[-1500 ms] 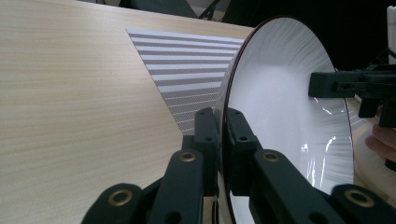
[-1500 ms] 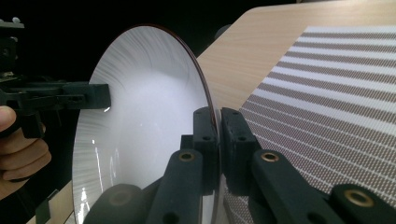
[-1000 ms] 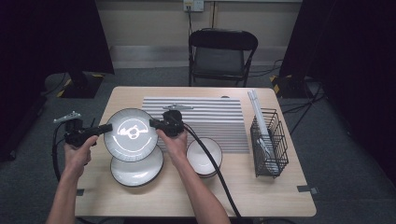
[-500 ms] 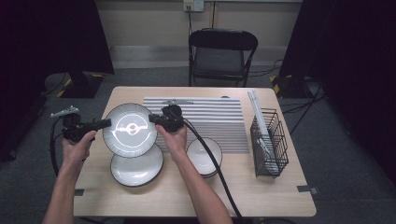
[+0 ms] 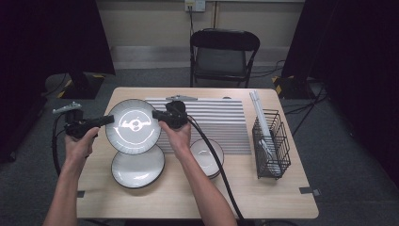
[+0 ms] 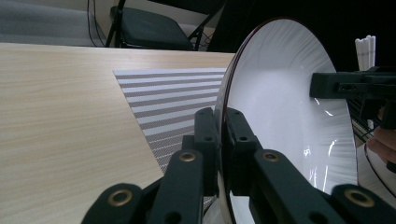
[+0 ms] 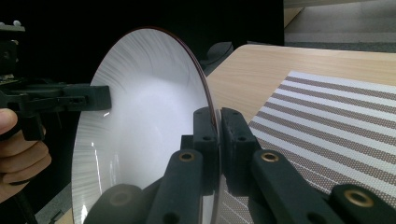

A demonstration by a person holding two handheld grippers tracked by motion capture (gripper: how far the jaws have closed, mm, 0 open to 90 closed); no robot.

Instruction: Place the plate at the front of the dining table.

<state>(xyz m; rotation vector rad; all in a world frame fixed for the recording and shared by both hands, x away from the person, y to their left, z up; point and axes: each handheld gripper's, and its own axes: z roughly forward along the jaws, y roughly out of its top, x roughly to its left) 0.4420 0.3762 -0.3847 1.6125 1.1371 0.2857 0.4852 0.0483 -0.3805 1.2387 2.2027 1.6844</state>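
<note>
The black wire basket [image 5: 270, 143] at the surface's [image 5: 263, 197] right edge holds white sticks standing upright; their number is hard to make out. Two plates and one bowl [image 5: 205, 153] show. One plate [image 5: 138, 168] lies flat on the surface. The lifted plate [image 5: 133, 126] hangs above it, tilted, with the left claw [image 5: 109, 119] and right claw [image 5: 156, 114] each pinching opposite rims. A striped mat [image 5: 221, 120] lies behind.
</note>
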